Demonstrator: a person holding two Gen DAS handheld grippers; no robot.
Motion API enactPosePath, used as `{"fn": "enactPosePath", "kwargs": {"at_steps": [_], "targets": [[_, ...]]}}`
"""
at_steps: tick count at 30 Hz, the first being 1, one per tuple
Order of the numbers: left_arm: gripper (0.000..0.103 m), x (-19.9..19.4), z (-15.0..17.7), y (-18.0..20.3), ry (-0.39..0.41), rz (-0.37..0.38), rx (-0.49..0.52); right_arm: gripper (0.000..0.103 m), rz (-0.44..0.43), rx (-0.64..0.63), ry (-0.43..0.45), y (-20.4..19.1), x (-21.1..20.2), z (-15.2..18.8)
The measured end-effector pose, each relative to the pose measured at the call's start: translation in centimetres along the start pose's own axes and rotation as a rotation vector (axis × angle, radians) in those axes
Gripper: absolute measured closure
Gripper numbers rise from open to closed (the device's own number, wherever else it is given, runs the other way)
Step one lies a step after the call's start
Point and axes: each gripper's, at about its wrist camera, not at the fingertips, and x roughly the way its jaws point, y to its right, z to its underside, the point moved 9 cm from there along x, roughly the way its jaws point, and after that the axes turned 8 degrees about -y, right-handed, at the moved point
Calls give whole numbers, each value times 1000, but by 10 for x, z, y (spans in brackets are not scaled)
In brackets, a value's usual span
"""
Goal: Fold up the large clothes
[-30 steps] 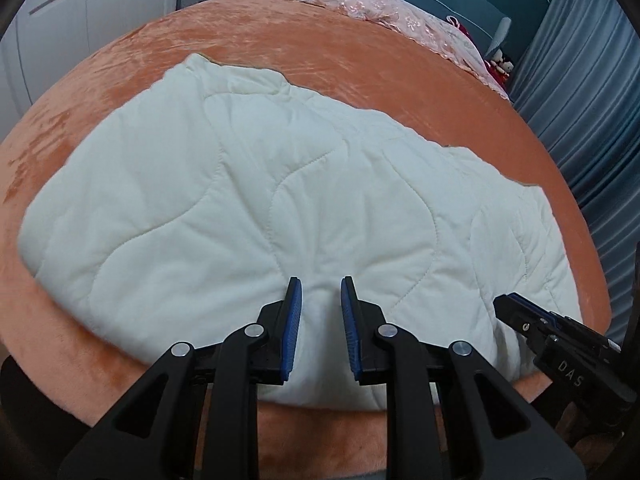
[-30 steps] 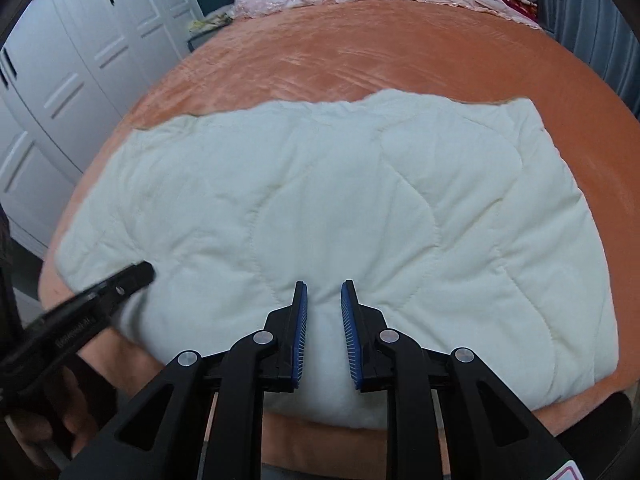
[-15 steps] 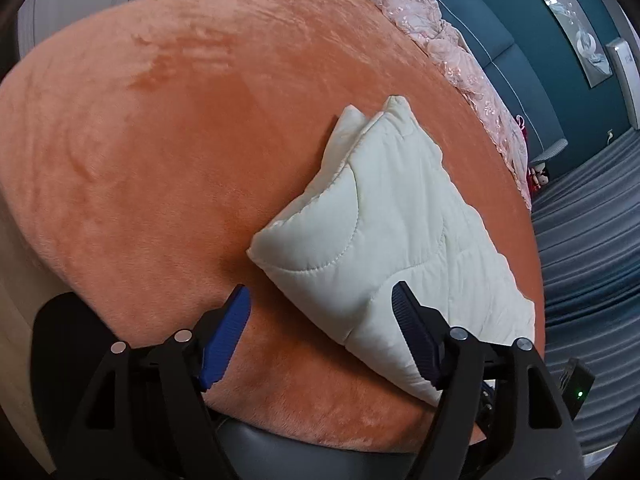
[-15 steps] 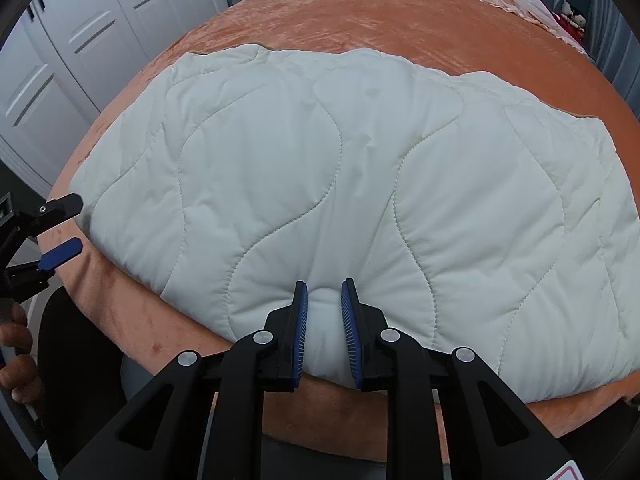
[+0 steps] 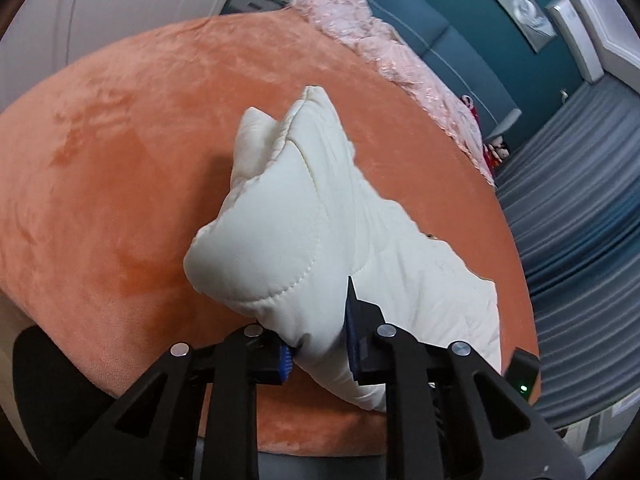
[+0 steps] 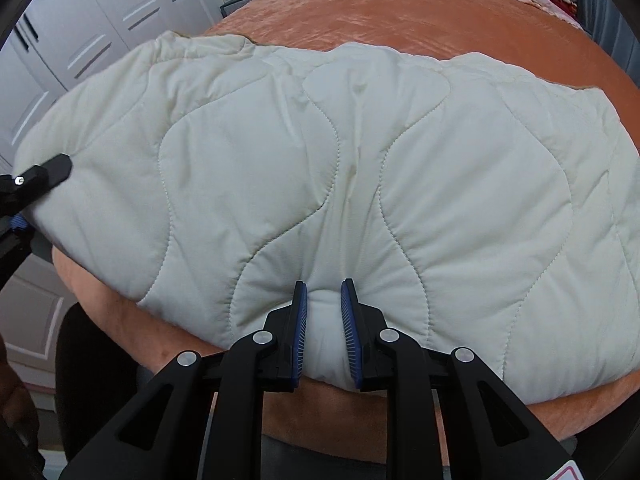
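Note:
A cream quilted garment [image 6: 360, 160] lies spread on the orange plush bed [image 6: 460, 20]. My right gripper [image 6: 324, 320] is shut on its near edge, padding bulging between the blue pads. My left gripper [image 5: 316, 340] is shut on the garment's left end [image 5: 280, 248], which is lifted off the bed and bunched, its far corner sticking up. In the right wrist view the left gripper's fingertip [image 6: 48, 172] shows at the garment's left end. The right gripper's body [image 5: 524, 376] peeks in at the lower right of the left wrist view.
A pink lacy cloth [image 5: 384, 52] lies along the far side of the bed. White wardrobe doors [image 6: 80, 40] stand to the left. Grey curtains [image 5: 580, 200] hang on the right, beside a teal wall [image 5: 460, 12]. The bed's front edge is just below both grippers.
My left gripper has closed from wide open onto the garment's left end and lifted it. My right gripper stays pinched on the near edge, and the garment has bunched up.

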Motion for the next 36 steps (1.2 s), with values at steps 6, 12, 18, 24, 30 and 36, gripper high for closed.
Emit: {"fn": "enactPosePath", "kwargs": {"at_steps": [6,12,18,24,30,36], "targets": [[85,-31,18,128,46,48,310,84,-75,60,30,27,-50,25],[85,4,73,216,-70,131,490,84,1,158,99,105,-117,59],[82,85,142,240,-280,98,554,81,117,242,153,173,-171,78],[40,44,145,231,-215,139,523,45,80,198,259,169,-216,56],[30,13,96,176,-115,13,385,36,-7,114,289,141,-215,5],[39,54,84,125,-194,-109,288,78,57,86,151,126,-169,-12]]}}
